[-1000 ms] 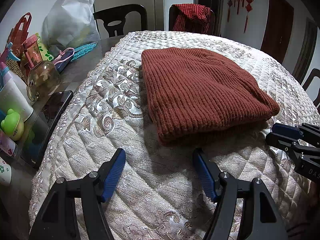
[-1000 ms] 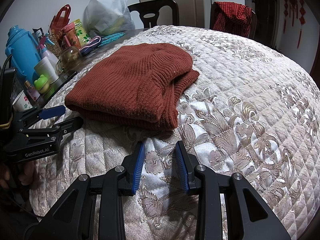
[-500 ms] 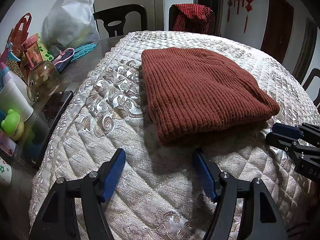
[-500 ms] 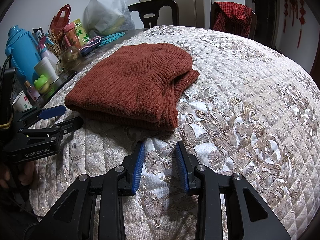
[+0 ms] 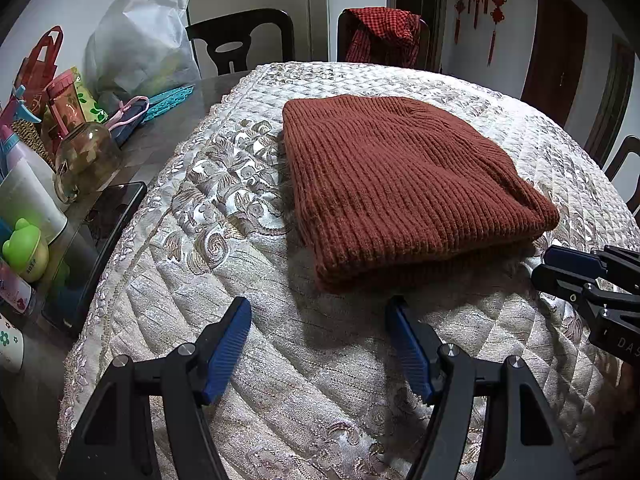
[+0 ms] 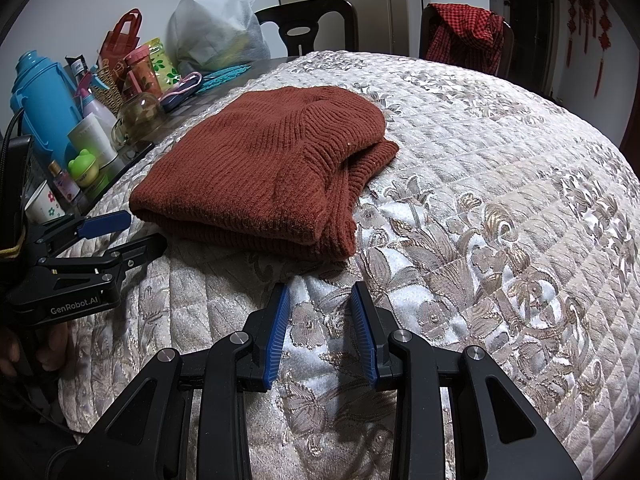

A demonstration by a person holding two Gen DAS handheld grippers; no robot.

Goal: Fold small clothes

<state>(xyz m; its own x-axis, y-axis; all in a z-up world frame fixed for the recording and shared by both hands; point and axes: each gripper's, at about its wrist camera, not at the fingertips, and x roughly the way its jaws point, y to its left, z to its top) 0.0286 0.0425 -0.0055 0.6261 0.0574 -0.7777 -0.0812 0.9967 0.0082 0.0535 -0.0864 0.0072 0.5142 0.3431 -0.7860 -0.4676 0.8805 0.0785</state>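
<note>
A rust-red ribbed knit sweater (image 5: 400, 184) lies folded in a neat stack on the quilted floral table cover (image 5: 224, 240); it also shows in the right wrist view (image 6: 264, 172). My left gripper (image 5: 320, 328) is open and empty, low over the cover just in front of the sweater's near edge. My right gripper (image 6: 320, 308) is open with a narrower gap and empty, just short of the sweater's near corner. Each gripper shows at the edge of the other's view, the right gripper (image 5: 560, 268) and the left gripper (image 6: 120, 232), both beside the sweater.
At the table's left stand a blue thermos (image 6: 44, 108), bottles, a glass jar (image 5: 86, 156), a green frog toy (image 5: 26, 248), a dark phone (image 5: 100, 248) and a white bag (image 5: 140, 44). Chairs stand behind, one with a red checked cloth (image 5: 384, 32).
</note>
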